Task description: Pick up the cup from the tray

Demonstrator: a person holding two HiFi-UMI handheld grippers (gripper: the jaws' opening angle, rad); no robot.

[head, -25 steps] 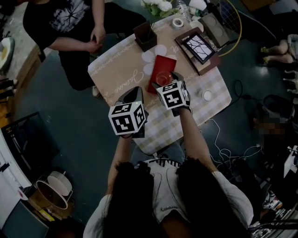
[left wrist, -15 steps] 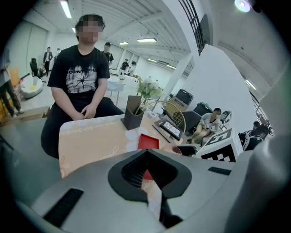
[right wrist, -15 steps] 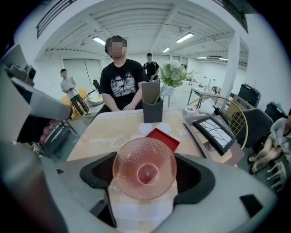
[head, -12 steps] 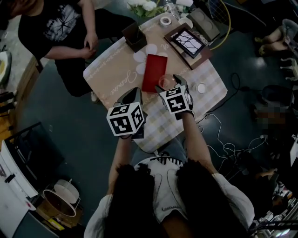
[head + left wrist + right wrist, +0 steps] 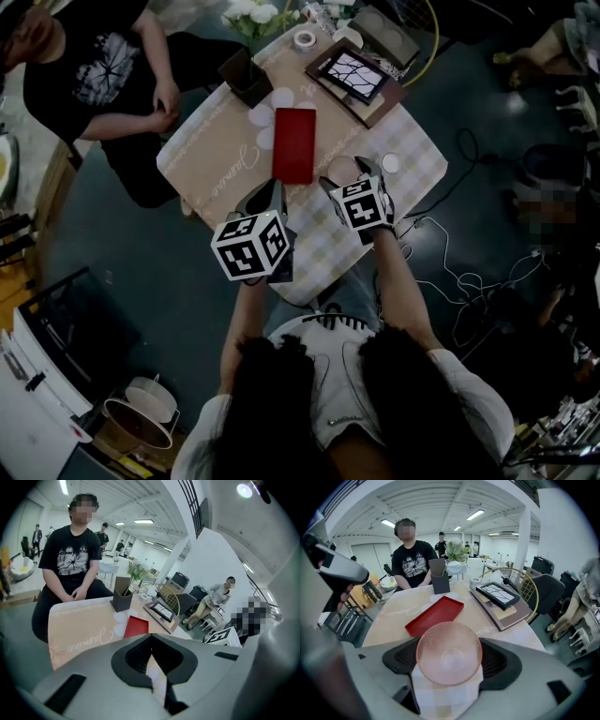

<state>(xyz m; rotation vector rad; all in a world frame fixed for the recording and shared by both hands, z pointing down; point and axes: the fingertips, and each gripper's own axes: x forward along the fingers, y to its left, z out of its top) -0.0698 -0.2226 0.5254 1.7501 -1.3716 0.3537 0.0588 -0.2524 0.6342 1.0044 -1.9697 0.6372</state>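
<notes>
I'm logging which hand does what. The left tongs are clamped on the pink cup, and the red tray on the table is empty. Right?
Wrong hand: the right tongs are clamped on the pink cup, as the right gripper view shows; the left tongs are shut with nothing between them. The red tray on the table is indeed empty.

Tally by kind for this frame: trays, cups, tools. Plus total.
red rectangular tray: 1
pink translucent dimpled cup: 1
tools: 2 (left tool shut and empty, right tool shut on the cup)
total: 4
</notes>
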